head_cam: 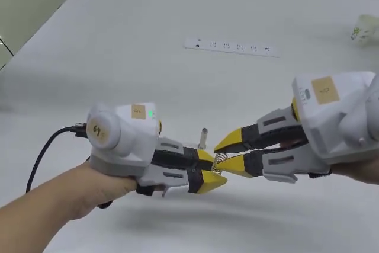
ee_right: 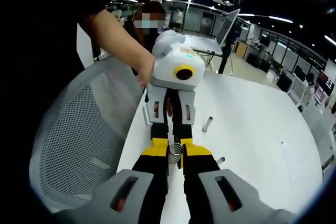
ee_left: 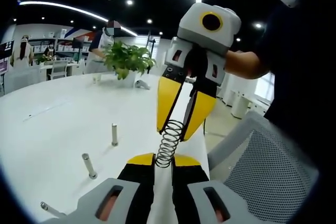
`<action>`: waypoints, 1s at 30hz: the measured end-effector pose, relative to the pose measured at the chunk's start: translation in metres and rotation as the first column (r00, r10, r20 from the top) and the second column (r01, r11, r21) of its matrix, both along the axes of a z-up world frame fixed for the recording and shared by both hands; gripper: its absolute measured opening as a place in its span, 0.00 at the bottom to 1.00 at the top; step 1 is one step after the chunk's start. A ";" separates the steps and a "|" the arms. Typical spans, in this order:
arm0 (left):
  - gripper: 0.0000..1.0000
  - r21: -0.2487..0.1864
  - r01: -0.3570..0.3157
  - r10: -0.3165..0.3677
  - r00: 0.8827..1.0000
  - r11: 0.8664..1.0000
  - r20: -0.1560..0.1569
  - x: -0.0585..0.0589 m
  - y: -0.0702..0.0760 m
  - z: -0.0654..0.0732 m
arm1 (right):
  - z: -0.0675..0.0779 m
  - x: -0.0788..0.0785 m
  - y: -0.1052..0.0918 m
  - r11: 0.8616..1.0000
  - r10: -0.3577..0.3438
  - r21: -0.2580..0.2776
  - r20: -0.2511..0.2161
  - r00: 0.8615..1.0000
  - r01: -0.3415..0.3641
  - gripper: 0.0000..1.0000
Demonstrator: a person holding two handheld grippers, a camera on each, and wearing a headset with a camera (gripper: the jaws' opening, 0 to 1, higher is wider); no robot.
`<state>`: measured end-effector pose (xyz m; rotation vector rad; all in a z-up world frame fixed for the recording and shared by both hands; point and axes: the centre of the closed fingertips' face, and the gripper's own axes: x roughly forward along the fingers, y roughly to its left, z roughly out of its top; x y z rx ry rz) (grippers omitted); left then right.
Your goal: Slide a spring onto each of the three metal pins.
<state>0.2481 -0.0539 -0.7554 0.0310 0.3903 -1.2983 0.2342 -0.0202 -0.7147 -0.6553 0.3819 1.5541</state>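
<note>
The left gripper [ee_left: 163,160] is clenched on one end of the spring [ee_left: 169,142]. The right gripper [ee_left: 176,129] pinches the other end, so the spring is held in the air between both, near the table's edge. I judge that one gripper should release first, while the other keeps the coil straight and its free end open. Farther on the white table [ee_left: 47,108] the near pin [ee_left: 88,165] and the far pin [ee_left: 114,134] stand bare. Lower the free end squarely over one of them.
</note>
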 end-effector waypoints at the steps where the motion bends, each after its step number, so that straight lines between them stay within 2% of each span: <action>1: 0.05 -0.001 -0.002 0.002 1.000 1.000 -0.002 0.000 0.000 0.000 | 0.000 0.000 0.000 1.000 0.003 -0.005 0.006 1.000 -0.003 0.07; 6: 0.09 -0.014 -0.012 0.012 1.000 1.000 -0.002 0.001 -0.001 0.004 | -0.003 -0.001 0.000 1.000 0.011 -0.019 0.015 1.000 -0.011 0.07; 20: 0.19 0.003 -0.044 0.044 0.999 0.999 0.011 0.005 0.005 0.003 | -0.001 0.002 0.000 1.000 0.001 -0.022 0.029 1.000 0.000 0.07; 30: 0.26 0.020 -0.083 0.082 0.997 0.996 0.006 0.006 0.021 -0.001 | 0.000 0.006 0.000 1.000 -0.014 -0.014 0.041 0.999 0.015 0.07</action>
